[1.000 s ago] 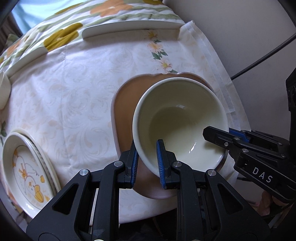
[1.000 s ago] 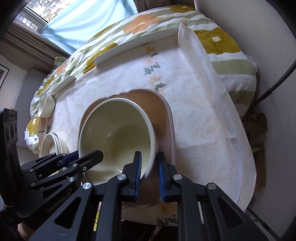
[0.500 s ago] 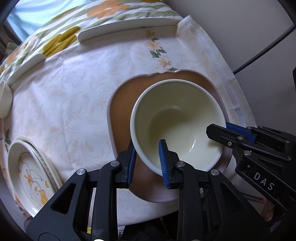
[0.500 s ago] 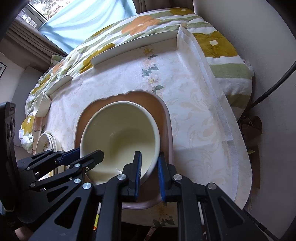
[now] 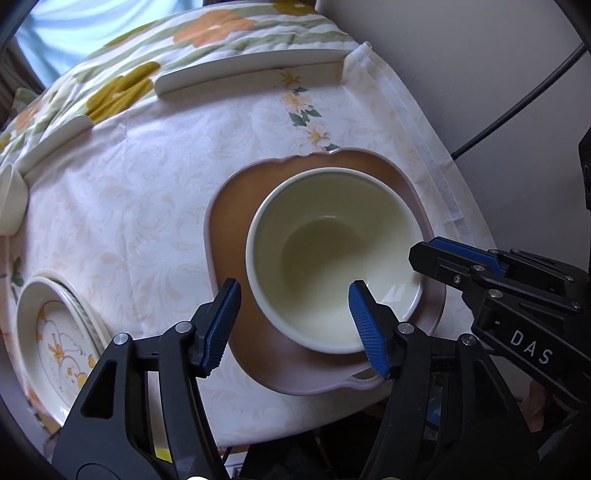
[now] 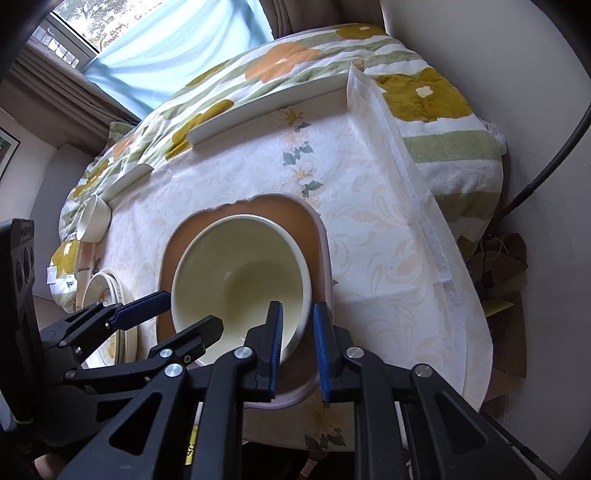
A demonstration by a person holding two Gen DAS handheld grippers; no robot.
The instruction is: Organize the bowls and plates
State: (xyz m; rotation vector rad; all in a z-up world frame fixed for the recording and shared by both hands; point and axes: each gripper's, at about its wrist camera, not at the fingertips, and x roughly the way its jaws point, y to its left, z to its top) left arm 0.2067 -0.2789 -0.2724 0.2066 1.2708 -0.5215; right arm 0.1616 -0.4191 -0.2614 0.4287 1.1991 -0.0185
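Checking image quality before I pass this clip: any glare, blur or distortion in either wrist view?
Left wrist view: sharp, strong fisheye bending at the tablecloth edges, dark vignette corners, a small highlight inside the cream bowl. Right wrist view: equally sharp and curved, the window top left is bright and partly washed out, and the brown plate under the bowl sits in soft shade.

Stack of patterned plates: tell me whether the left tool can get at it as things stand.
Probably yes. The left tool is opening off the cream bowl, and bare tablecloth lies between it and the plates.
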